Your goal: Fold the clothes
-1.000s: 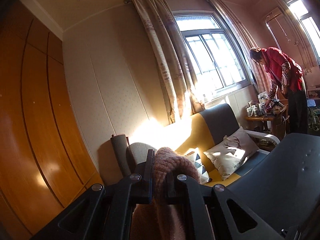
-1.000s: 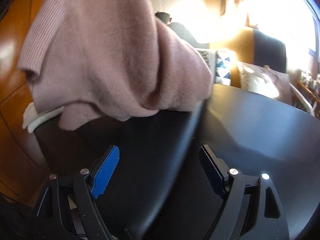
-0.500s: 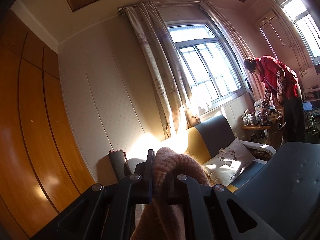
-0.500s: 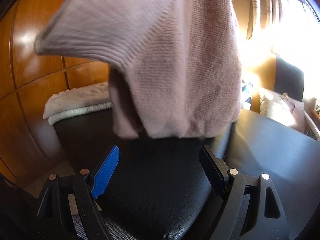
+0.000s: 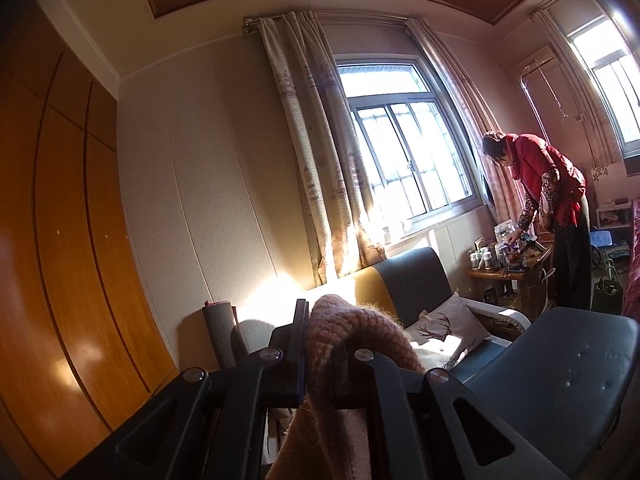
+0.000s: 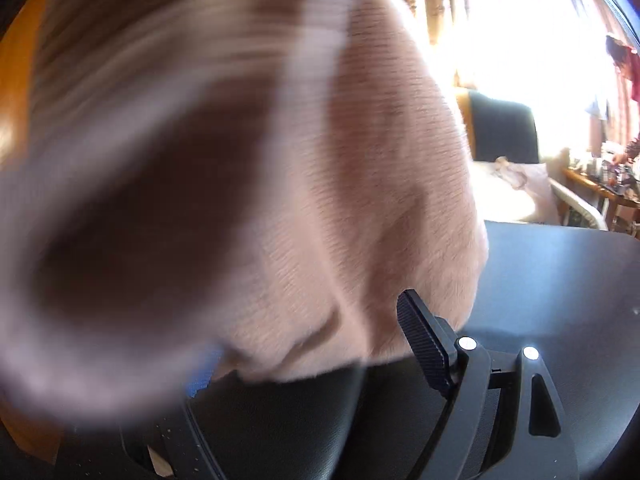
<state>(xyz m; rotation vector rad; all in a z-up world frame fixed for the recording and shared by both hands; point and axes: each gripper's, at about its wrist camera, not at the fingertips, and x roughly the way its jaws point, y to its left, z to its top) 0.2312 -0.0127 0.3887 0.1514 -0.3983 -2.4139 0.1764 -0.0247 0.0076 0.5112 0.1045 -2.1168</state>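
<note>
Pinching pink sweater [image 5: 340,328] — left tongs [image 5: 320,344]; right tongs [image 6: 304,356] agape.

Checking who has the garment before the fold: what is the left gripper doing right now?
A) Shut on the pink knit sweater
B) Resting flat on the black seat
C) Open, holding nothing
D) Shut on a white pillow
A: in the left wrist view the left gripper has its fingers closed on a bunch of the pink knit sweater.

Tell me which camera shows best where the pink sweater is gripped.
The left wrist view. There the left gripper is closed on a bunched fold of the pink sweater, sharp and unobstructed. The right wrist view shows only the hanging body of the sweater, partly motion-blurred, draped before the open right gripper.
</note>
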